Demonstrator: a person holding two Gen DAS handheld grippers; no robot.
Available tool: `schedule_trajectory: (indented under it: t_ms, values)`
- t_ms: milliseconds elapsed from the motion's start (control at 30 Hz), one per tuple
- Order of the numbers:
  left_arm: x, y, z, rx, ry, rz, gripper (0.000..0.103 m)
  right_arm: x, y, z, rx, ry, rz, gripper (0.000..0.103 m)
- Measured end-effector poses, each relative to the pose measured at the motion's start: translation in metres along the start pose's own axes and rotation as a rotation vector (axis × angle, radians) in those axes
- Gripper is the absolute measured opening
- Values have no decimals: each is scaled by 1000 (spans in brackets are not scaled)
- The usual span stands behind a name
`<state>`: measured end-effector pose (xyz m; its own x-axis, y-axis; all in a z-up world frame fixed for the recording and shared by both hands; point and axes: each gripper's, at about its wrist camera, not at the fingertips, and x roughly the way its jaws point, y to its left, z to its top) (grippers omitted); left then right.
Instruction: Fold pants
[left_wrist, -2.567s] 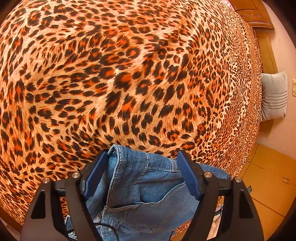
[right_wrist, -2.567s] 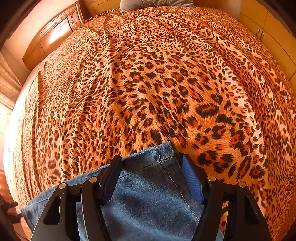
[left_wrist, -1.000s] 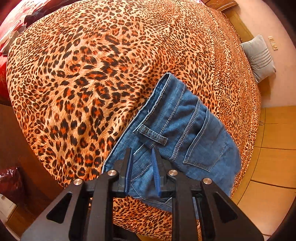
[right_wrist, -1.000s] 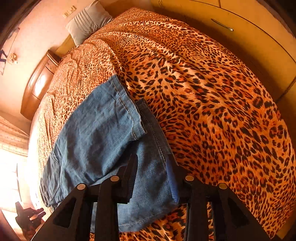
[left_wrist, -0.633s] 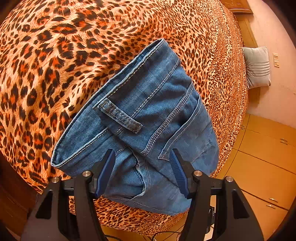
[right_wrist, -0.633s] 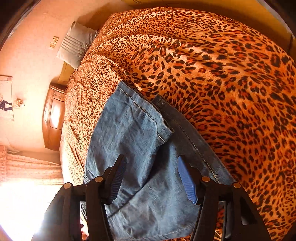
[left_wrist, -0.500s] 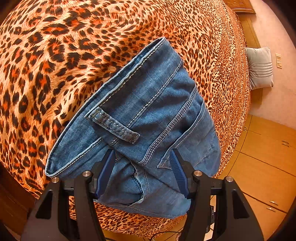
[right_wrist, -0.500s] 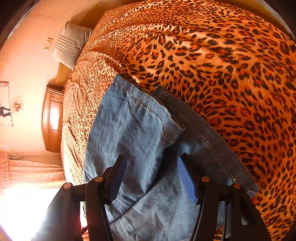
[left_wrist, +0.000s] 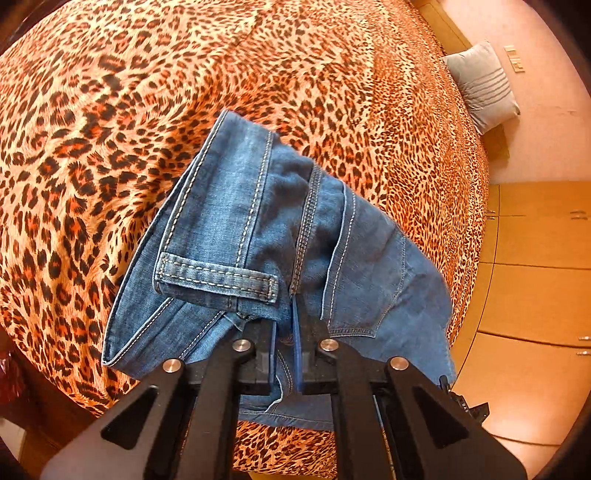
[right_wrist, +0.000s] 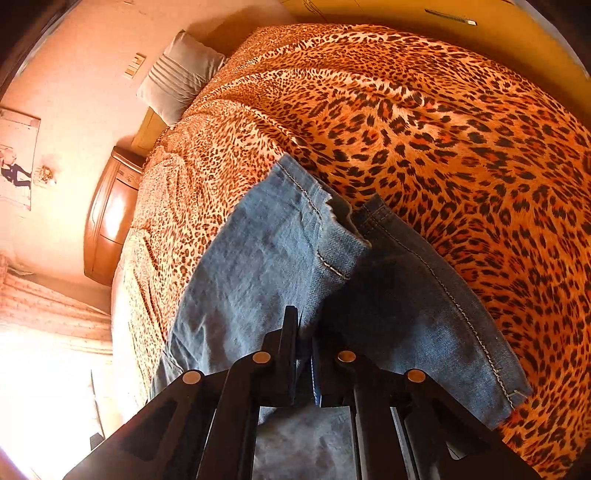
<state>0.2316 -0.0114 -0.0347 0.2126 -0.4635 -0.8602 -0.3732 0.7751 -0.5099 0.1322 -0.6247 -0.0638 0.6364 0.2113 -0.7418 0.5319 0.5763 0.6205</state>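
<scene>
A bed in a leopard-print bedspread (left_wrist: 110, 110) fills both views, with a grey pillow (left_wrist: 480, 85) at its head. On the near side of the bed lie the jeans (left_wrist: 240, 221), already doubled over into a short bundle that reaches the mattress edge.

The left claw (left_wrist: 284, 332) is pinched nearly closed on denim at the waistband end, just below the belt loop (left_wrist: 218, 275). The right claw (right_wrist: 304, 343) is likewise clamped on the leg fabric near the hems (right_wrist: 317, 206), its jaws almost together.

Judged from here, each grip looks to take only a small bite of thick, layered cloth. If a claw holds just the top layer, lifting could peel the fold apart, or the bundle could slide off the bed edge.

The left view alone shows the waistband, the pocket stitching and the wardrobe doors. Only the right view shows the two offset leg hems, the wooden nightstand (right_wrist: 110, 218) and a wall picture.
</scene>
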Motion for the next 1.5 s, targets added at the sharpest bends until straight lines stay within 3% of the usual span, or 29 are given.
schedule_trajectory:
  t_ms: [200,333,400,433,467,533,600,767,833,867,933,967,1000,1033,1067,1300,1500]
  values:
    - [-25,-9,-28,68,-59,9,2,-53,-13,-12,-27,-21,79,0]
    - [-8,2,-27,33,-11,37,2,-56,-40,-21,0,40,46,6]
    - [1,7,-25,-15,9,27,2,-45,-50,-21,78,54,90,6]
    - [5,9,-25,-36,20,16,2,-40,-54,-22,112,43,85,13]
    - [9,11,-25,-60,31,8,3,-30,-57,-22,136,52,88,30]
    - [17,15,-24,-88,56,-13,4,-12,-59,-22,168,57,45,42]
    - [26,19,-21,-123,74,-16,8,5,-61,-22,193,73,36,42]
    - [41,26,-8,-196,68,-29,40,29,-59,-15,216,69,2,42]
    - [50,26,-1,-207,82,-30,52,34,-57,-12,242,60,14,47]
    - [54,27,1,-212,91,-28,52,35,-55,-10,248,50,18,49]
    - [60,25,6,-213,105,-5,48,40,-48,-6,214,52,1,50]
    - [59,22,8,-203,101,13,23,41,-42,-3,177,52,-23,39]
    - [57,19,9,-188,95,43,7,41,-36,0,148,49,-41,25]
    - [54,17,10,-172,97,50,5,40,-32,1,133,49,-41,5]
    - [49,16,10,-160,85,43,5,37,-28,2,128,38,-22,3]
    - [-4,-13,-8,0,-31,40,5,-10,-13,1,79,-22,99,3]
    - [-31,2,-44,31,-13,-1,5,-60,-22,-29,56,-21,171,3]
